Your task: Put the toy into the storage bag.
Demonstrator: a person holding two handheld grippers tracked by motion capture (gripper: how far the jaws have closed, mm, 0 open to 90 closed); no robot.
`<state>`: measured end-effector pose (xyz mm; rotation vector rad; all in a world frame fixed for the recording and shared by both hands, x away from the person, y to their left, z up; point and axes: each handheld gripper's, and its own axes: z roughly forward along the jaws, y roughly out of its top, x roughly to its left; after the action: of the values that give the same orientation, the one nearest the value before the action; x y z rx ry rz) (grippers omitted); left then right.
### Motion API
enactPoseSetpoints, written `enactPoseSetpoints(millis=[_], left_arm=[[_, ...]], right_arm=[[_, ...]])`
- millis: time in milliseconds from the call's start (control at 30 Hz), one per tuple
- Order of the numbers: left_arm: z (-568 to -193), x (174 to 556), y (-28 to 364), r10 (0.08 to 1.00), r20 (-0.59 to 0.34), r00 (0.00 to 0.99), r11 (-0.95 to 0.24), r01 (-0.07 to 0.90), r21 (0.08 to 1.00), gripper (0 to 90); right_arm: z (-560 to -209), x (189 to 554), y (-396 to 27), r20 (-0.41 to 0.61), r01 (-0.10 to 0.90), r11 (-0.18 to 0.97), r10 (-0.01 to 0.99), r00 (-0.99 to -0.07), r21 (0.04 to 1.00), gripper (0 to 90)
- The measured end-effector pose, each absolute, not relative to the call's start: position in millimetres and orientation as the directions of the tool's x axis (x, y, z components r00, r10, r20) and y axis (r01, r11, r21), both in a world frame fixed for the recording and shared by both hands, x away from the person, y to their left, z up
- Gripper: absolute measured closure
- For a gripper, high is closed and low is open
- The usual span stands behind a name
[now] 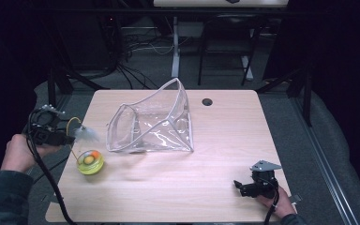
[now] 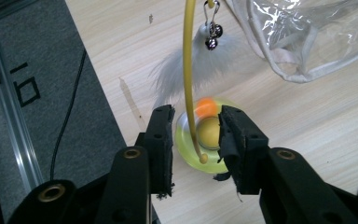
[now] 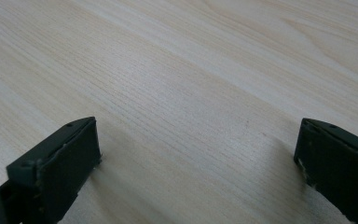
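Left gripper [image 2: 196,133] poised over a cat toy [image 1: 90,161] at the lower left of the wooden surface [image 1: 215,187].

In the left gripper view the jaws stand partly apart, pads clear of the toy's yellow wire [image 2: 188,70], grasping nothing. The white feather [image 2: 200,65] hangs beside the clear plastic bag [image 1: 154,122]. At lower right, the right gripper [image 1: 243,187] rests on the surface, released, jaws wide.

Left gripper [image 2: 196,135] half-closed, right gripper [image 3: 198,158] agape.
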<state>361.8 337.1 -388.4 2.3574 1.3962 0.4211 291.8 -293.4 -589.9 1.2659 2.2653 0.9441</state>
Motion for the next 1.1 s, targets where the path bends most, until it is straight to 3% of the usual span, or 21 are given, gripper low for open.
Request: enactPoseSetpoints(millis=[533, 1100], left_arm=[[-389.1, 363.7, 337.3, 0.881, 0.054, 0.471, -0.445, 0.784, 0.433, 87.4], [-381.5, 365.5, 329.8, 0.869, 0.060, 0.491, -0.472, 0.785, 0.402, 88.0]], right_arm=[[-589.9, 291.9, -293.4, -0.002, 0.598, 0.369, 0.852, -0.524, 0.711, 0.0], [-589.5, 291.9, -293.8, -0.007, 0.599, 0.376, 0.850, -0.526, 0.707, 0.0]])
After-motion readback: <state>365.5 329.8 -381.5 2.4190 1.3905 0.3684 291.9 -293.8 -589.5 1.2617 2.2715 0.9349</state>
